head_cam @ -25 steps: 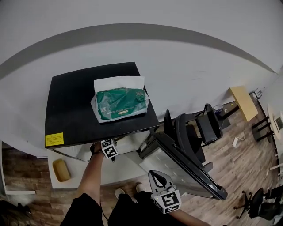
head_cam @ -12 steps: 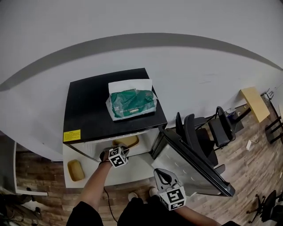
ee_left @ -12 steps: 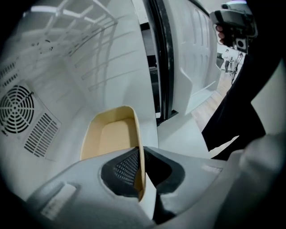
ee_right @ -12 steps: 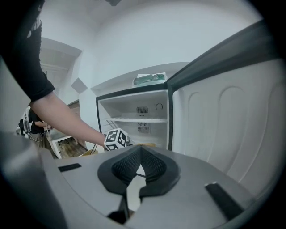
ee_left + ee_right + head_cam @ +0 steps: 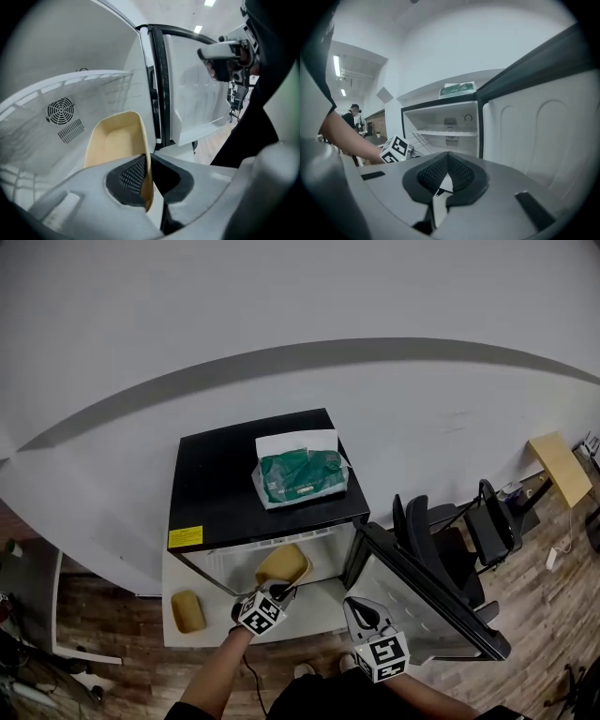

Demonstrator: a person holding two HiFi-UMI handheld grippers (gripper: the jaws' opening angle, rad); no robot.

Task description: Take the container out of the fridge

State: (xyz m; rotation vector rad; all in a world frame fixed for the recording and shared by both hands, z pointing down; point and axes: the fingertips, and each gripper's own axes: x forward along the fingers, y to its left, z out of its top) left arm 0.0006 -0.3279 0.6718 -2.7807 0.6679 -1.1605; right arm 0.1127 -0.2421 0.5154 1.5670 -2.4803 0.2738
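Since the container (image 5: 117,140) is a shallow, thin-walled yellow tub that looks empty, it probably weighs little, flexes at the rim and may slip on its smooth wall. It hangs tilted at the mouth of the fridge (image 5: 267,460), held by its near wall: the left gripper (image 5: 149,180) has its fingers (image 5: 127,176) pinching that rim edge-on. A deeper bite on the wall would likely be steadier. The right gripper (image 5: 447,177) hovers empty by the open door (image 5: 427,610), fingers pressed together.
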